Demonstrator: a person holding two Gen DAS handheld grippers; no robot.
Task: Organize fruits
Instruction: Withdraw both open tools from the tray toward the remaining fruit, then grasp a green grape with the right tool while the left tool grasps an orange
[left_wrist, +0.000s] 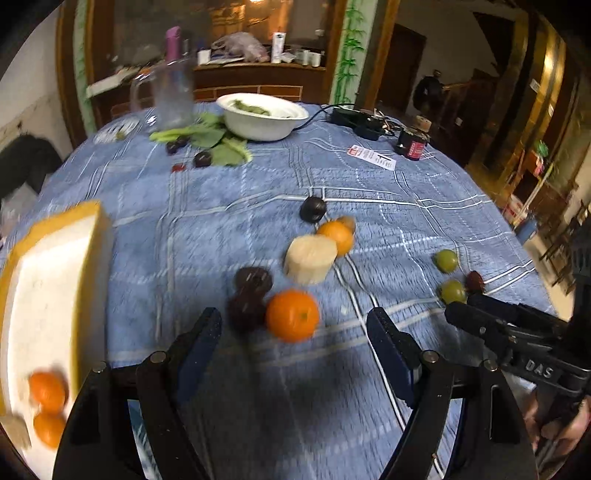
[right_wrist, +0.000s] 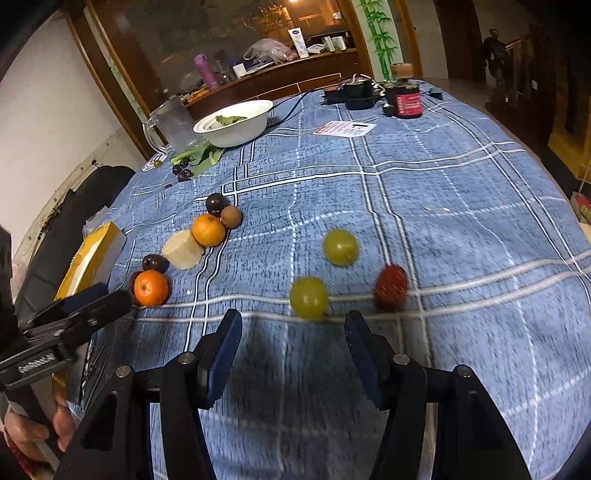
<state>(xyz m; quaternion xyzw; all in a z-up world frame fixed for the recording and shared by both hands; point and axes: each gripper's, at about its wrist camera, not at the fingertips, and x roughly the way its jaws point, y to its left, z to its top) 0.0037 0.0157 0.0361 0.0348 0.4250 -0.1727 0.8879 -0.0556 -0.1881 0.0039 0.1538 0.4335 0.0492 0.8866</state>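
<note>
- Your left gripper is spread wide and empty, with the nearest orange lying on the worktop just ahead of its fingertips.
- Your right gripper is also wide and holds nothing; a green grape sits just beyond its tips, with a red bumpy fruit to its right and a second grape further on.
- The yellow-rimmed tray at your left already has two oranges in it; the rest of the fruit is loose on the cloth.
- Two dark plums touch the orange's left side. If you close off-centre, a finger will likely shove a plum or pinch both at once.
- Round fruit on soft cloth may roll when nudged, so a glancing finger could send the grape toward the worktop's edge.
- Grapes are soft: squeezing hard would probably split the skin.
- Both views are blurred, so your aim is harder to judge.
- The grippers are near each other here; reaching across risks a knock.
</note>
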